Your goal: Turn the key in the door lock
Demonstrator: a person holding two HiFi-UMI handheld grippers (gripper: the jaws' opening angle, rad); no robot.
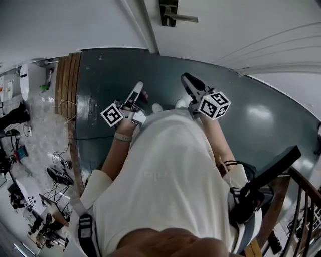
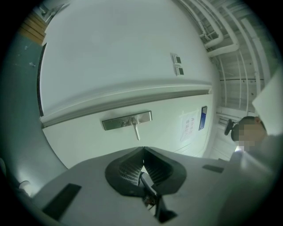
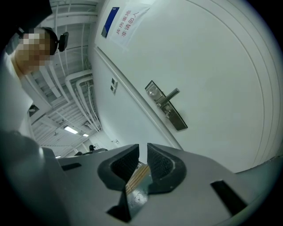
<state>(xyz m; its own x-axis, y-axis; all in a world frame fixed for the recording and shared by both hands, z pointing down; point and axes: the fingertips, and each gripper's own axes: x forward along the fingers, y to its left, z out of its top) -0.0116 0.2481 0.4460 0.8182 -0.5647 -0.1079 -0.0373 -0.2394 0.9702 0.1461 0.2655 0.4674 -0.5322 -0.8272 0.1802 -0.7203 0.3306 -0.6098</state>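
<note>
1. top of the head view: white door (image 1: 241, 30), with lock plate (image 1: 169, 11) and lever handle (image 1: 185, 18) at top centre; door-frame edge (image 1: 145, 30) slanting just left of the plate.
2. below the door: open dark green floor (image 1: 110, 80), bounded by a wooden strip (image 1: 67, 80) at the left and a stair railing (image 1: 303, 201) at the lower right.
3. mid-frame: left gripper (image 1: 139, 86) and right gripper (image 1: 186, 77) side by side, both well short of the door and touching nothing.
4. left gripper view: jaws closed tip to tip at lower centre, gripping nothing.
5. right gripper view: jaws a narrow slit apart at lower centre, pads bare, clamped on nothing.
6. only in the two gripper views: blue sign (image 2: 203, 118) and paper notice (image 2: 190, 126) on the door, at the right in one and the upper left in the other.
7. lock plate (image 2: 127, 120) near level at mid-frame in the left gripper view, lever pointing down; lock plate (image 3: 166, 106) tilted, right of centre, in the right gripper view.
8. only in the head view: floor, railing and both marker cubes (image 1: 214, 105).
9. no telling at this size whether a key sits in the plate.
</note>
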